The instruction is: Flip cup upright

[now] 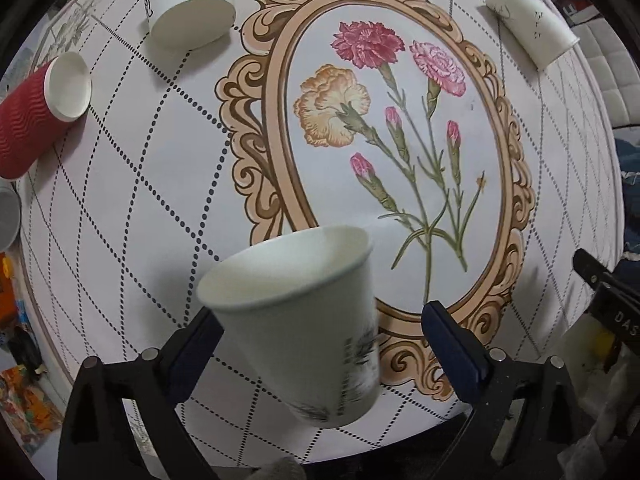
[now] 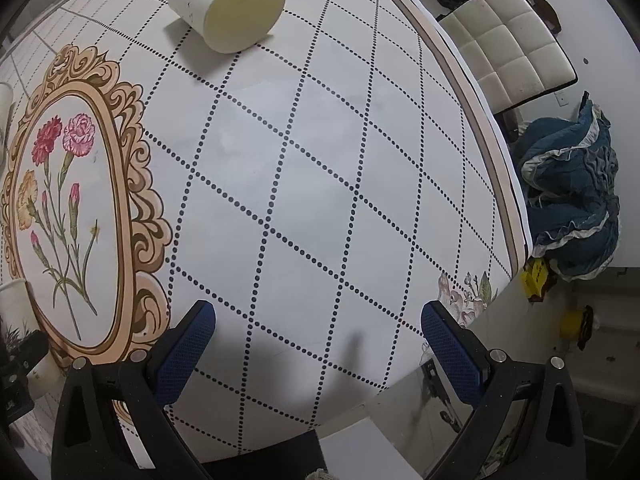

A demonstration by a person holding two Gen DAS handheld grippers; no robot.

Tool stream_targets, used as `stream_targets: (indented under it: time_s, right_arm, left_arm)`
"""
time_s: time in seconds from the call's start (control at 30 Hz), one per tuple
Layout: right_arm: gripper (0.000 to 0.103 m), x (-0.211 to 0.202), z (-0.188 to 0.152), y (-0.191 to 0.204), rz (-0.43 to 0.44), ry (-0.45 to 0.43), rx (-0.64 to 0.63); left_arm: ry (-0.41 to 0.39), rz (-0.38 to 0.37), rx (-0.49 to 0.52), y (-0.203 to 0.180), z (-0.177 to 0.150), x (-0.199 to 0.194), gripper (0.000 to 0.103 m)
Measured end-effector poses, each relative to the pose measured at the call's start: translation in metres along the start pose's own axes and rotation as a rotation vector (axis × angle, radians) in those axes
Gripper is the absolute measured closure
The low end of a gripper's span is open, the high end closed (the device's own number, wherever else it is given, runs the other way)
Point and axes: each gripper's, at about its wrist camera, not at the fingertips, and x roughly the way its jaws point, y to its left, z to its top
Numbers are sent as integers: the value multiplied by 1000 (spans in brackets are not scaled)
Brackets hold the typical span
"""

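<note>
A white paper cup with dark print (image 1: 304, 320) stands mouth up between the fingers of my left gripper (image 1: 320, 344), slightly blurred. The left jaws are wide open; the left pad (image 1: 196, 352) is at the cup's side and the right pad (image 1: 452, 348) is well apart from it. The same cup shows at the left edge of the right wrist view (image 2: 14, 304). My right gripper (image 2: 318, 352) is open and empty above bare tablecloth near the table's front edge.
Several cups lie on their sides: a red ribbed one (image 1: 36, 116), a white one with print (image 1: 188, 4), a white one at the far right (image 1: 528, 20), also in the right wrist view (image 2: 228, 8). A white chair (image 2: 508, 44) and blue cloth (image 2: 572, 196) lie beyond the table edge (image 2: 496, 152).
</note>
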Motion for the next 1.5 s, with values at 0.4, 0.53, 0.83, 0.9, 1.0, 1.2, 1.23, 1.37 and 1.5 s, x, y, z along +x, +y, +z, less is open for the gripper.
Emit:
stream_targets:
  time_s: [0.4,0.53,0.83,0.9,1.0,1.2,1.23,1.37,1.5]
  right_arm:
    - [0,-3,1,13,10,-11,-36]
    - [0,-10,-1,16,24,-20,-45]
    - [0,-48,-15,55,122,-60,-121]
    - [0,-60,-21,75,154,-71,-161]
    - [1,-71,-30,104,204,-68,-215]
    - [6,-84,-47,162,221,-92,-330]
    - [7,-84,-47,167,222,-93,-340]
    - [12,-82,-54,194,227,-79,-372]
    - [15,-79,-58,207,237,-72,-382]
  left_arm:
    - [-43,-62,-85,26,-15,-28,3]
    - [-130,-74,-131,49,-28,-67,3]
    - [-287,136,-262,123,-82,-114,3]
    - [-276,173,-291,136,-88,-104,3]
    - [-264,197,-334,153,-100,-89,3]
    - [-253,234,-393,175,-116,-64,3]
    - [-249,234,-402,179,-118,-61,3]
    - [-242,244,-426,190,-127,-49,3]
    - [-234,242,-440,200,-135,-40,3]
